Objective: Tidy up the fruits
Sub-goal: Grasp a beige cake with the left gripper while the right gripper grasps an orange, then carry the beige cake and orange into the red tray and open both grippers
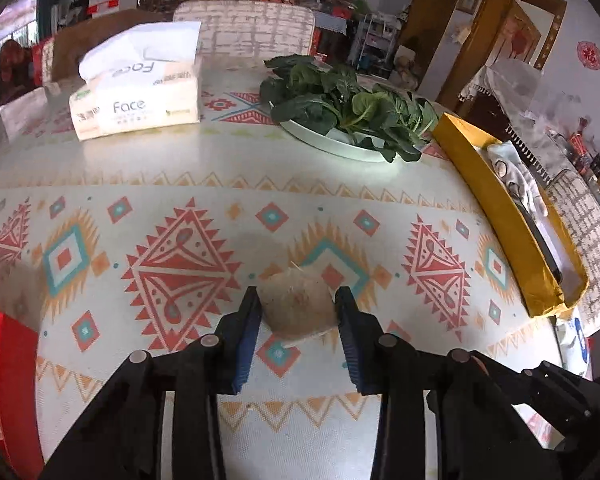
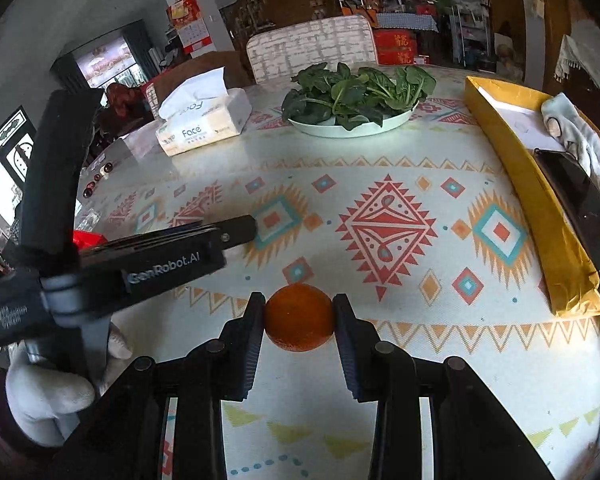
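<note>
In the left wrist view my left gripper point(image 1: 297, 300) is shut on a pale beige-brown round fruit point(image 1: 298, 306) and holds it just above the patterned tablecloth point(image 1: 180, 200). In the right wrist view my right gripper point(image 2: 299, 312) is shut on an orange point(image 2: 299, 317) above the same cloth. The left gripper's black body point(image 2: 140, 256) shows at the left of the right wrist view, held by a white-gloved hand point(image 2: 48, 396); its fingertips are hidden there.
A white plate of leafy greens point(image 2: 356, 116) and a tissue box point(image 2: 204, 120) stand at the far side. A long yellow box point(image 2: 540, 200) with a glove and a dark phone lies at the right edge. A red object point(image 1: 8, 360) sits at the left.
</note>
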Action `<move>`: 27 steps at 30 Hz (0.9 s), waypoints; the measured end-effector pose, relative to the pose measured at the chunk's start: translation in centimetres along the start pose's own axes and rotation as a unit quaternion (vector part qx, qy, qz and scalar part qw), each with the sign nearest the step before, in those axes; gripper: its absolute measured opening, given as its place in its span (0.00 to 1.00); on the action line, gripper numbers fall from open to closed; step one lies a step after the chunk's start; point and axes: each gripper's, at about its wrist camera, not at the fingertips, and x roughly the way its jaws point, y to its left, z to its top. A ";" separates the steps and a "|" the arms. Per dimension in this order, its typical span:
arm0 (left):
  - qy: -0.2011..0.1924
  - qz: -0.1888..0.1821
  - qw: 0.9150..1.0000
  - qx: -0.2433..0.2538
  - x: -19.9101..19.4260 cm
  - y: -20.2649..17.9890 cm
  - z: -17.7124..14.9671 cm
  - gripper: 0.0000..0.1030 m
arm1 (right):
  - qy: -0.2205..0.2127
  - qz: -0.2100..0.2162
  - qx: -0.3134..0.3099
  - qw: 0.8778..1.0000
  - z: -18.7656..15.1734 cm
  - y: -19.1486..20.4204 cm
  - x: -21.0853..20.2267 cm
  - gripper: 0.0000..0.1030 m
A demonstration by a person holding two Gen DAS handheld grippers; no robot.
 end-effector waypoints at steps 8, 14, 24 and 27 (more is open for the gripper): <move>-0.023 -0.026 0.998 -0.055 -5.0 3.2 -2.1 0.35 | -0.005 0.010 0.005 1.000 0.0 -0.2 0.1 0.37; -0.085 -0.011 0.991 -0.105 -13.6 8.8 -6.0 0.36 | -0.016 0.042 0.004 0.999 -0.2 0.5 -0.6 0.37; -0.138 0.096 0.964 -0.207 -22.4 20.7 -13.8 0.36 | -0.027 0.059 -0.047 0.997 -1.0 6.7 -1.9 0.37; -0.139 0.101 0.955 -0.243 -22.9 23.8 -15.1 0.36 | -0.025 0.084 -0.056 0.995 -0.7 9.4 -2.4 0.37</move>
